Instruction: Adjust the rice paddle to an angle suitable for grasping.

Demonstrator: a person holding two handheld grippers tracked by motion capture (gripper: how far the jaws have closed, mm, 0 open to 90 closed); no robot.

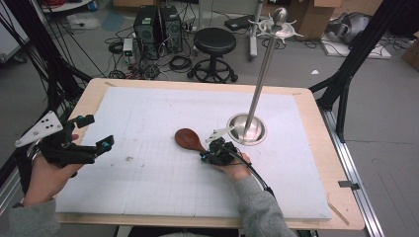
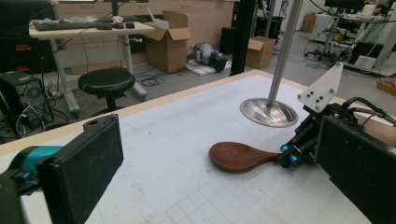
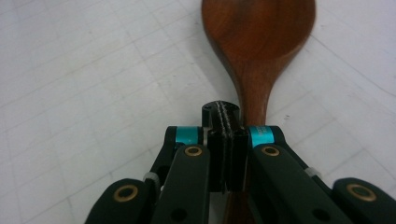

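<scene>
The brown wooden spoon (image 1: pixel 189 139) lies flat near the middle of the white foam table mat (image 1: pixel 148 113). Its long line runs left to right, with the round bowl at the left. The right gripper (image 1: pixel 213 154) is squeezed tight, with the handle passing just beside its jaws; I cannot tell if they pinch it, probably to lift it toward the shiny metal stand (image 1: pixel 247 129). The left gripper (image 1: pixel 94 133) waits wide open, far left.

wide bare mat (image 1: pixel 148 182) at left, metal stand (image 1: pixel 247 129) close behind spoon (image 1: pixel 188 139)
</scene>
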